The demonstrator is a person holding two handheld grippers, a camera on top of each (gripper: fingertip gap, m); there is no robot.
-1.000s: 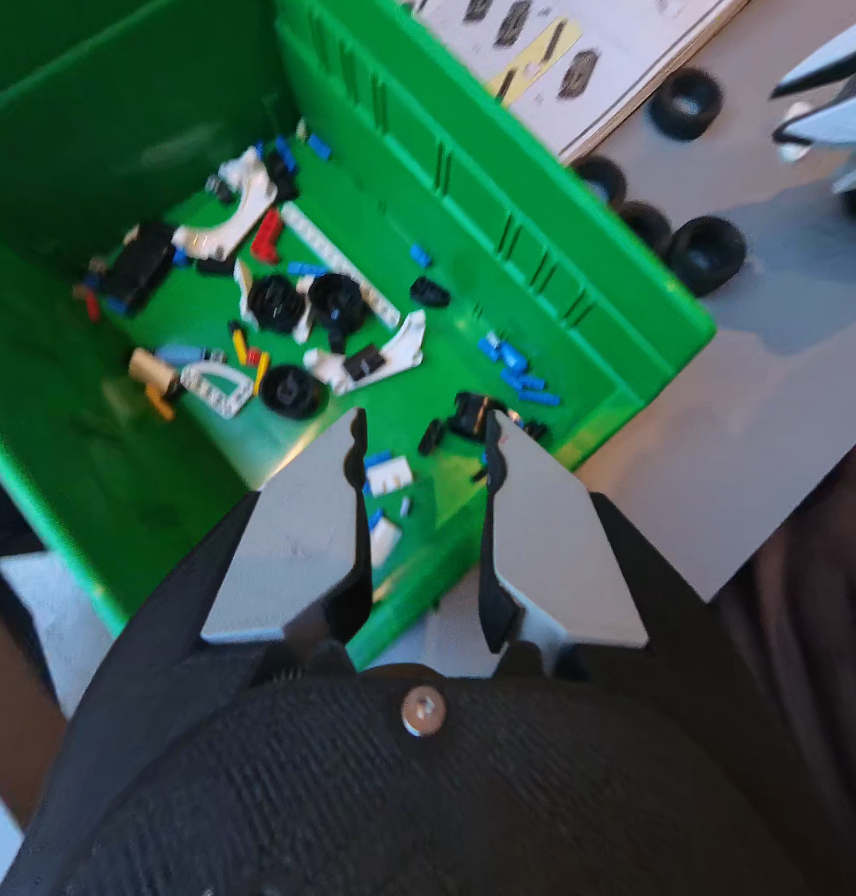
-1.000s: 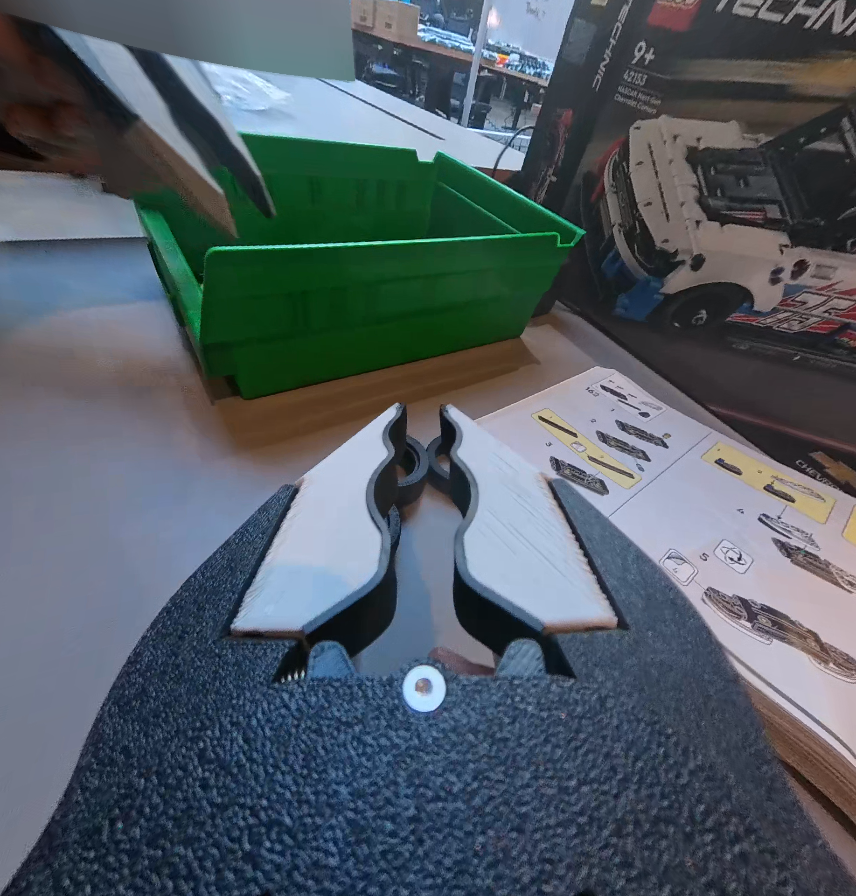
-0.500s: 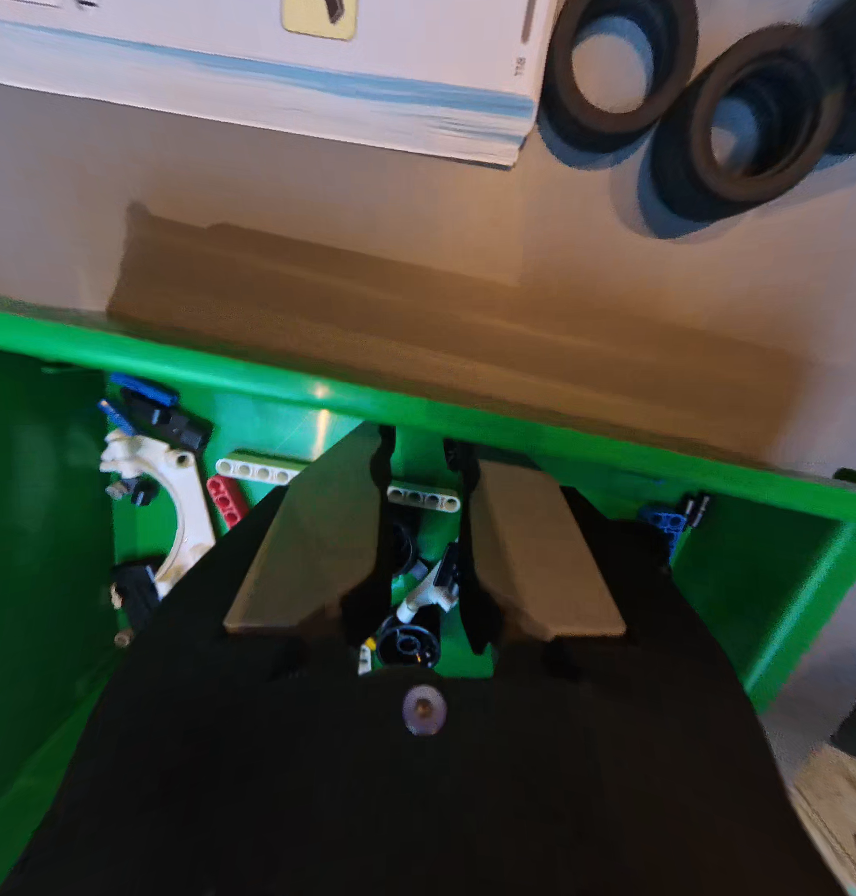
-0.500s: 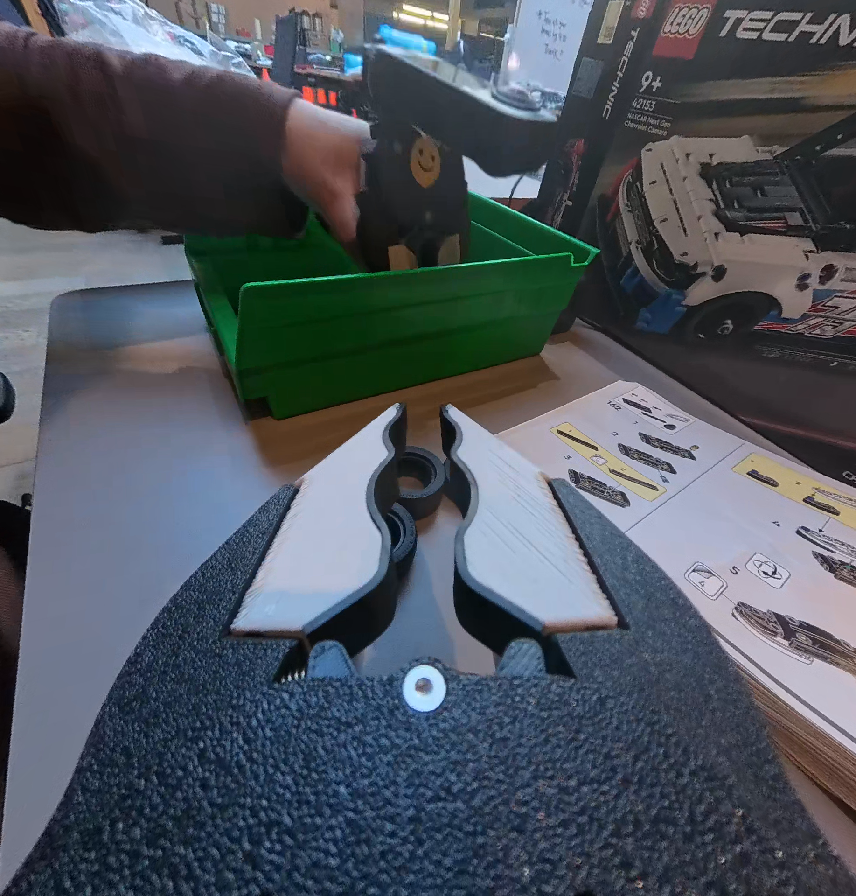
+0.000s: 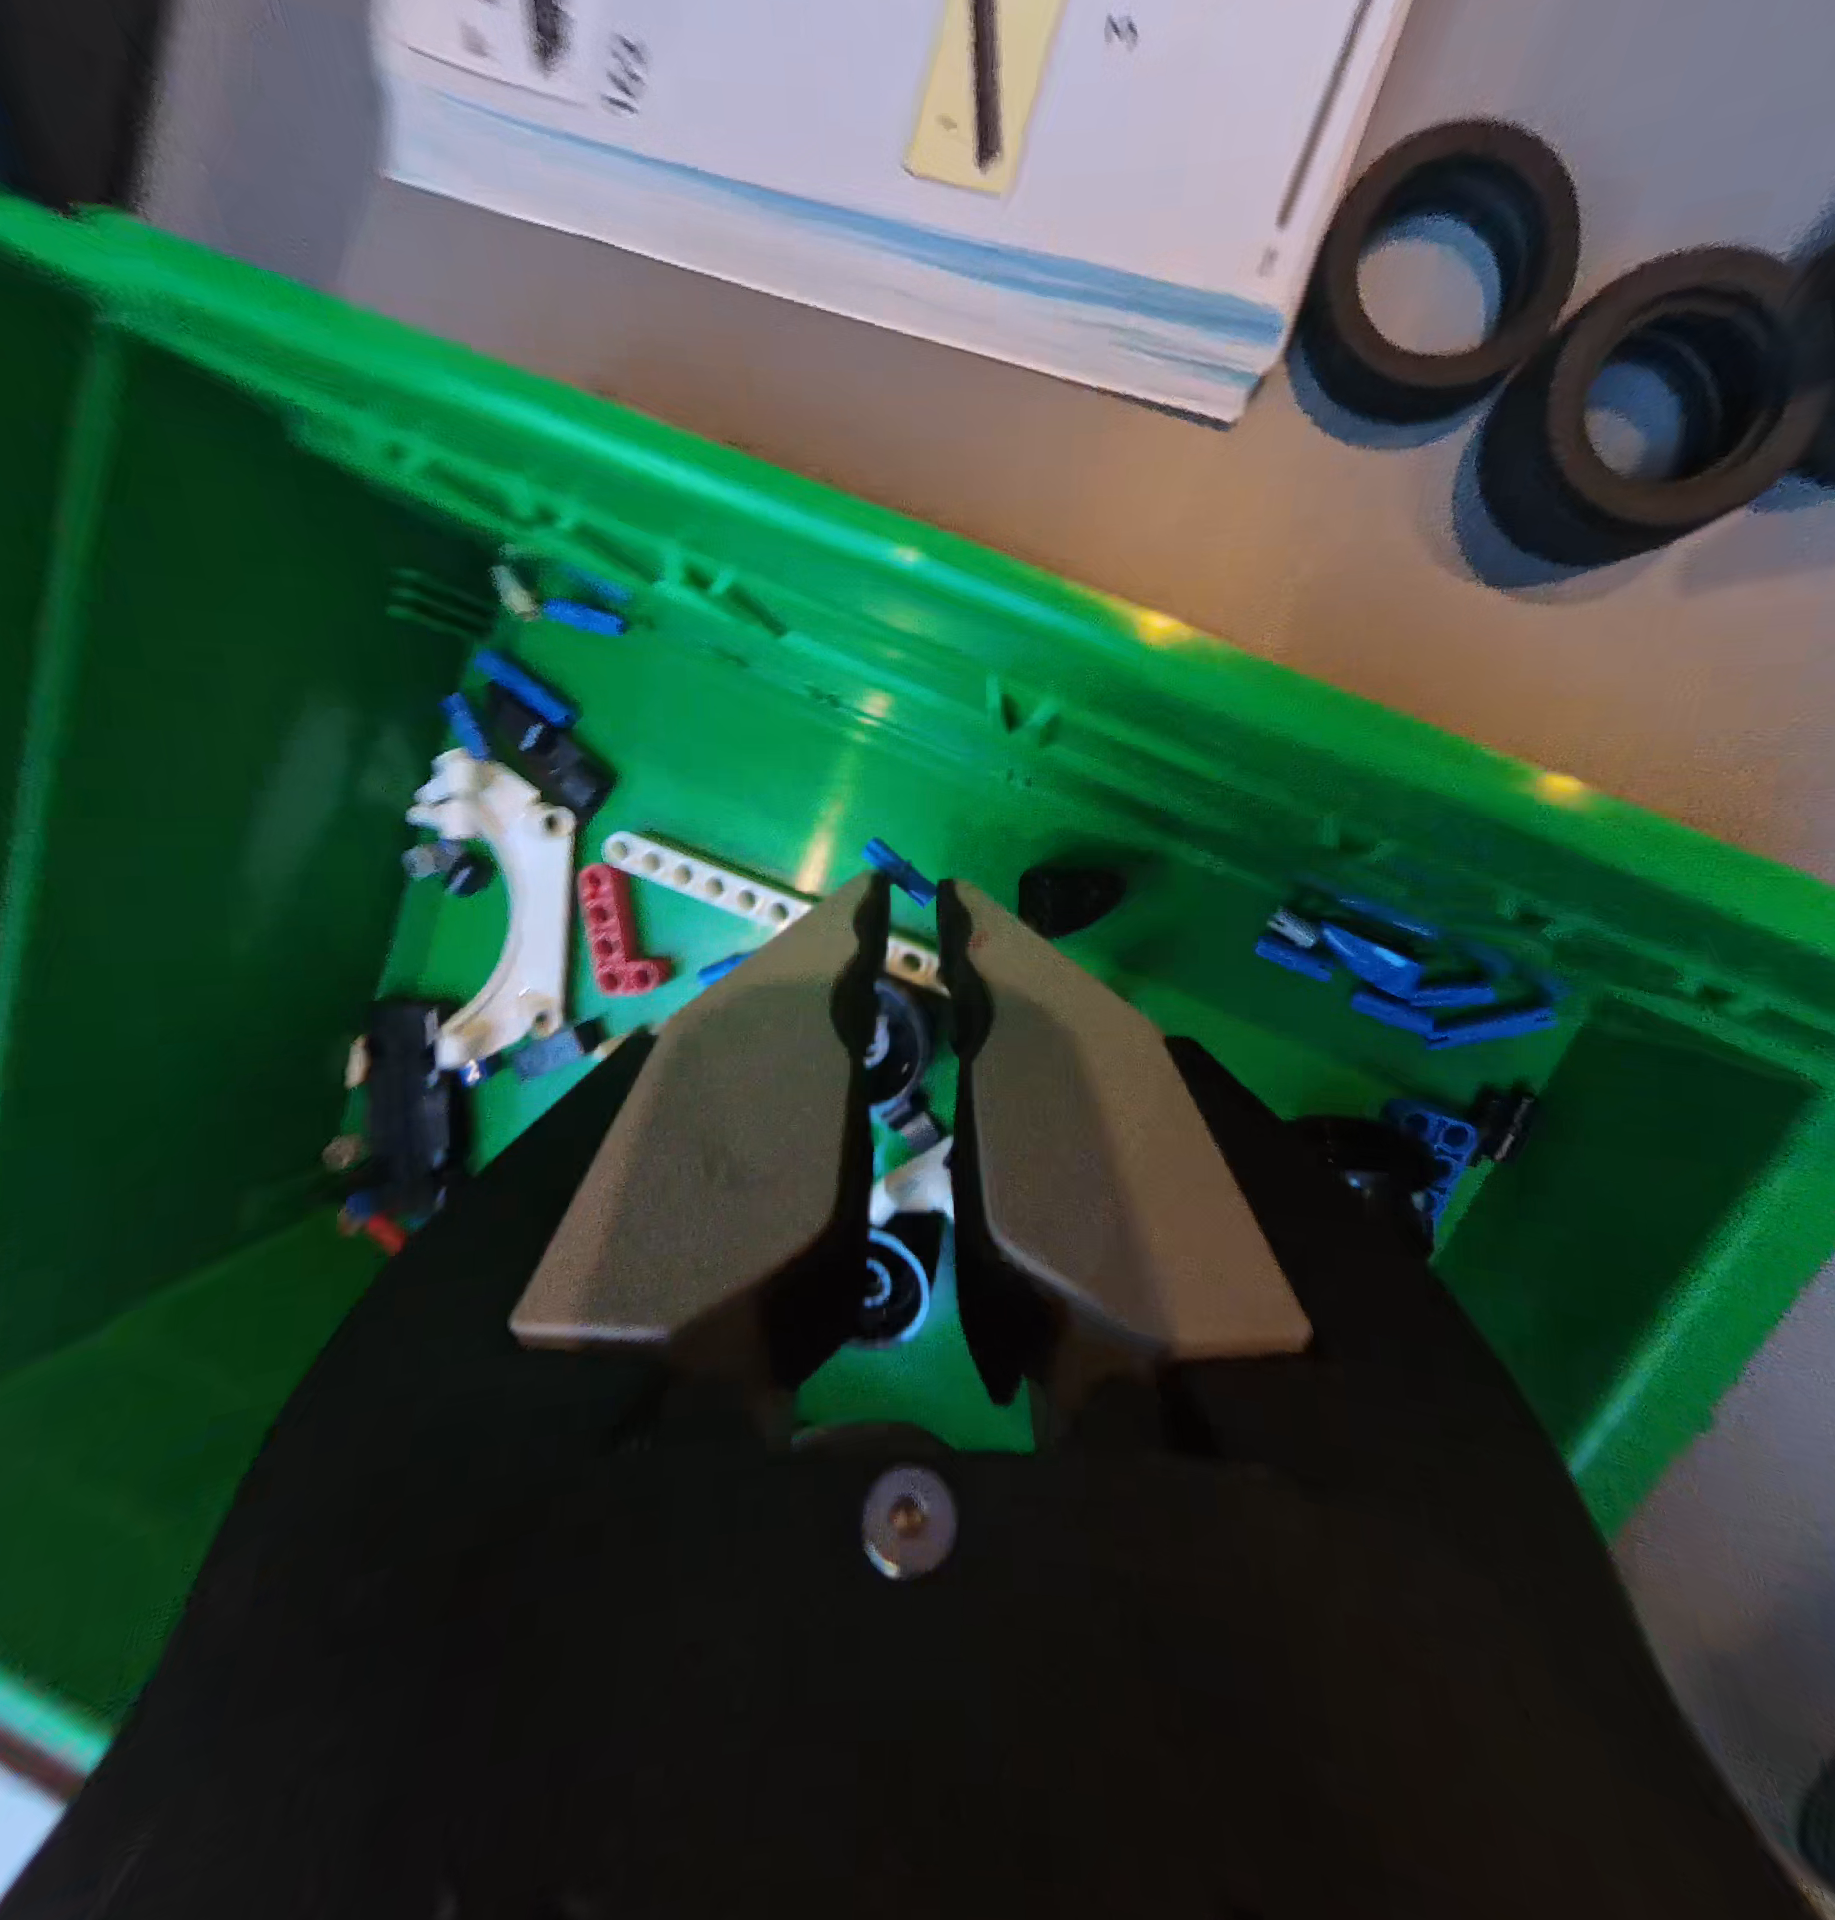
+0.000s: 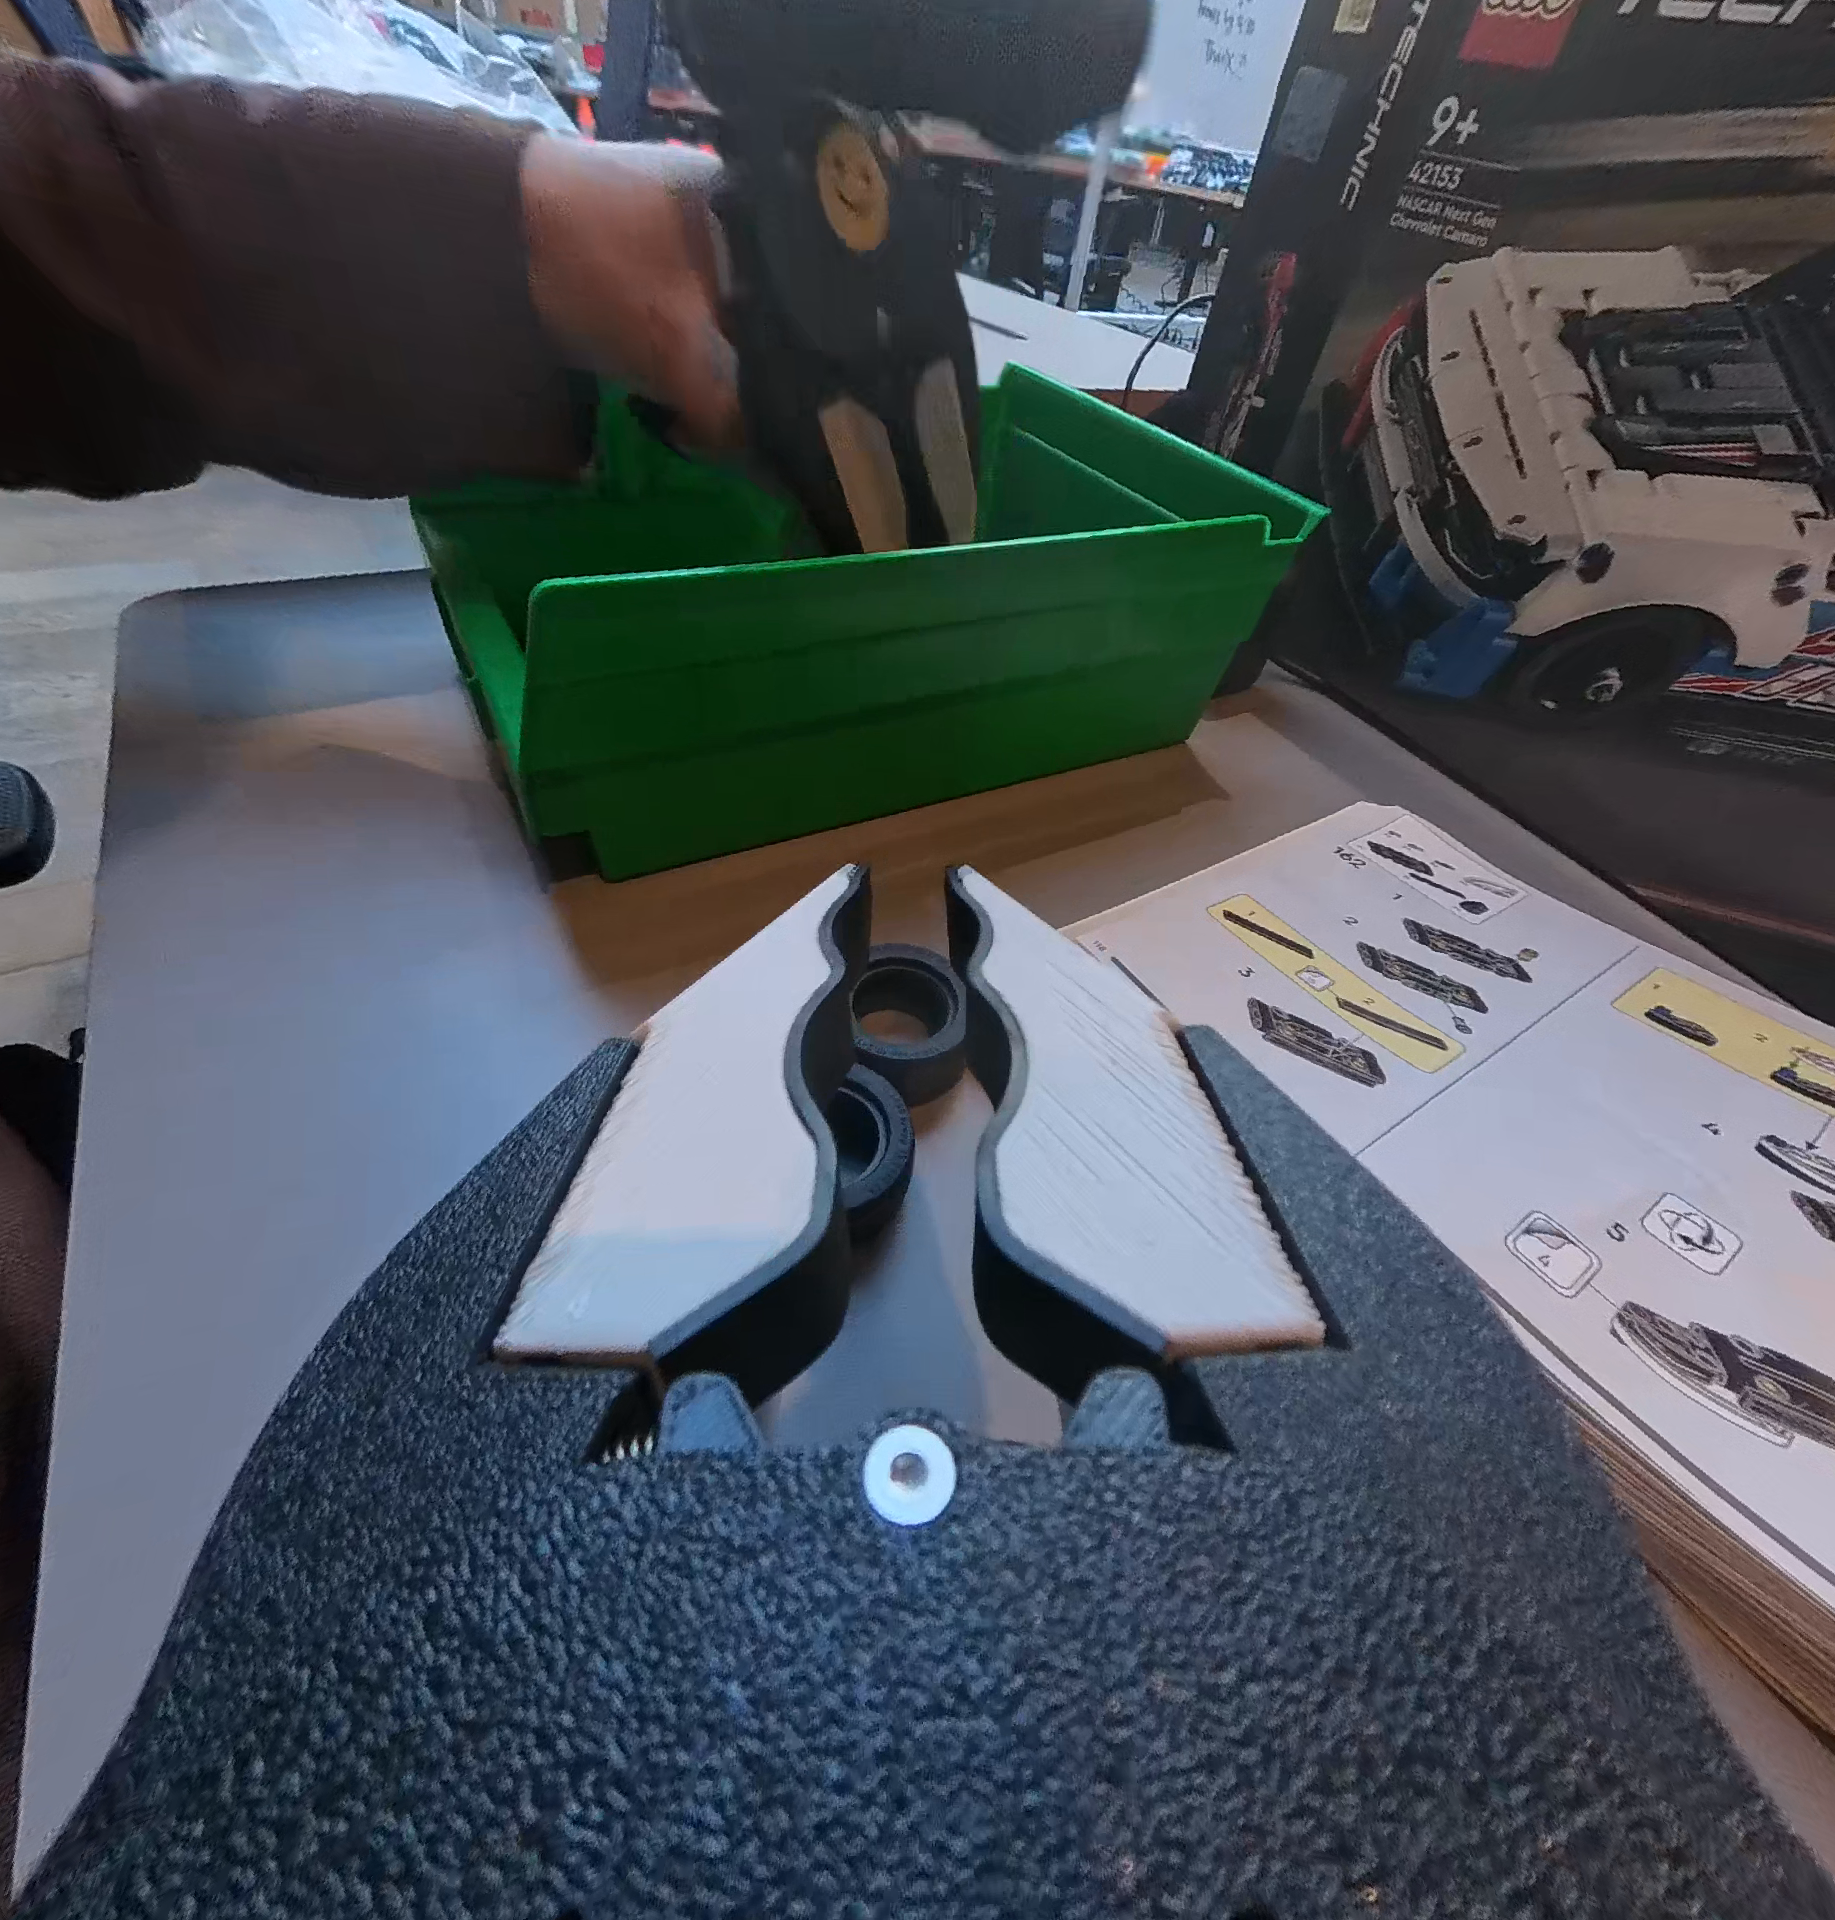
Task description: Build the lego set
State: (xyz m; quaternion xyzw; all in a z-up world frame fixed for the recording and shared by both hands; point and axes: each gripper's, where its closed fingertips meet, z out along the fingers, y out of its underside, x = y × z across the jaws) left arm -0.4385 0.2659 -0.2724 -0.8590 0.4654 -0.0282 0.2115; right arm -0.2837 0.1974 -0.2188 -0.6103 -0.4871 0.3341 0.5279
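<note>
A green bin (image 5: 1100, 665) holds loose lego pieces: a white arch (image 5: 518, 904), a white beam (image 5: 705, 883), a red L-piece (image 5: 612, 935), black wheel hubs (image 5: 897, 1029) and a heap of blue pins (image 5: 1412, 977). My left gripper (image 5: 908, 891) reaches down into the bin, its jaws drawn narrow, with a small blue pin (image 5: 897, 871) across its tips. It also shows in the right wrist view (image 6: 882, 457), held by a hand. My right gripper (image 6: 908, 883) hovers over the table in front of the bin (image 6: 892, 644), jaws slightly apart and empty, above two black tyres (image 6: 905, 1023).
Two black tyres (image 5: 1443, 260) lie on the grey table beside the bin. An open instruction booklet (image 6: 1412, 1091) lies to the right. The set's box (image 6: 1619, 416) stands behind it. A person's brown sleeve (image 6: 269, 281) reaches across from the left. Left tips to right tips: about 20 cm.
My left gripper went from above the bin's near corner down into it and its jaws narrowed from wide open to a small gap. The right gripper has barely moved.
</note>
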